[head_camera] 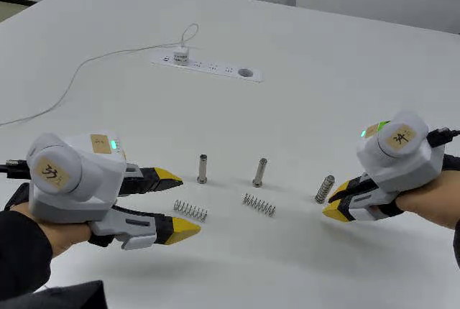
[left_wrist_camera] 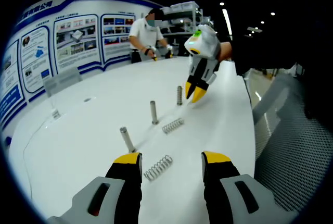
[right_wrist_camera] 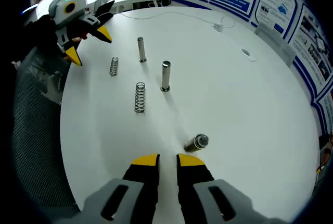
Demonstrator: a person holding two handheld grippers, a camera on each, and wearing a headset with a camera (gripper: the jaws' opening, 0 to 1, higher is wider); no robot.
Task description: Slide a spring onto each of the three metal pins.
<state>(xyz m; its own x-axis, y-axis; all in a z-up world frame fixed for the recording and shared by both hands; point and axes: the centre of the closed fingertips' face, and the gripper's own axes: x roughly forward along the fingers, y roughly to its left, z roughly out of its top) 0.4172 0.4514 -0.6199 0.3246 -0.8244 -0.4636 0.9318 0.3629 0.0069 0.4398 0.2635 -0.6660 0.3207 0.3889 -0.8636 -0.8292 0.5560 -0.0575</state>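
Note:
Two bare metal pins (head_camera: 203,168) (head_camera: 260,172) stand upright mid-table. A third pin (head_camera: 325,189), to their right, carries a spring around it; it also stands just ahead of my right gripper (right_wrist_camera: 168,160). Two loose springs (head_camera: 190,210) (head_camera: 259,204) lie flat in front of the bare pins. My left gripper (head_camera: 176,203) is wide open, its tips on either side of the near spring (left_wrist_camera: 158,167) without touching it. My right gripper (head_camera: 334,208) sits just right of the sprung pin, jaws only slightly parted and holding nothing.
A white power strip (head_camera: 208,67) with a plugged charger and a trailing cable lies at the back of the white table (head_camera: 345,93). A person (left_wrist_camera: 147,32) stands at the table's far end. The table's edge (left_wrist_camera: 248,114) runs close to the right of the work.

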